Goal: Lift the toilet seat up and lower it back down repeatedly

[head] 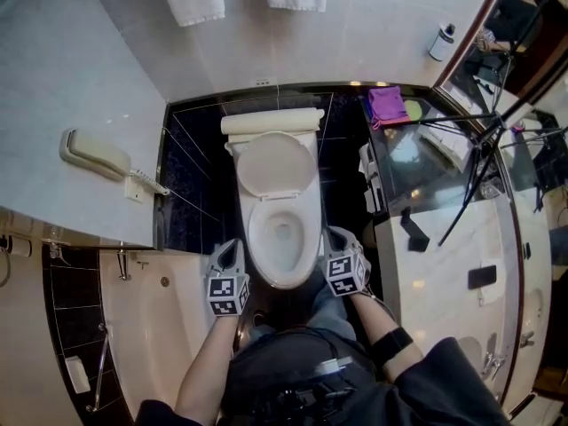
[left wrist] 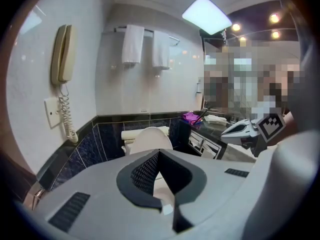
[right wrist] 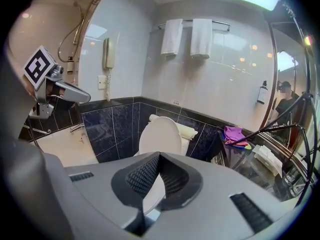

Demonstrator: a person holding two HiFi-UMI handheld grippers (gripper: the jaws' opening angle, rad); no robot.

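Toilet seat (head: 275,165) up, grippers clear of it
The seat leans raised against the tank (head: 271,124). The left gripper (head: 234,245) and right gripper (head: 334,232), jaws pressed together and empty, flank the bowl (head: 282,278) front.

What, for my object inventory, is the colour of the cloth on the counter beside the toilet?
Purple-magenta; the cloth shows best in the head view.
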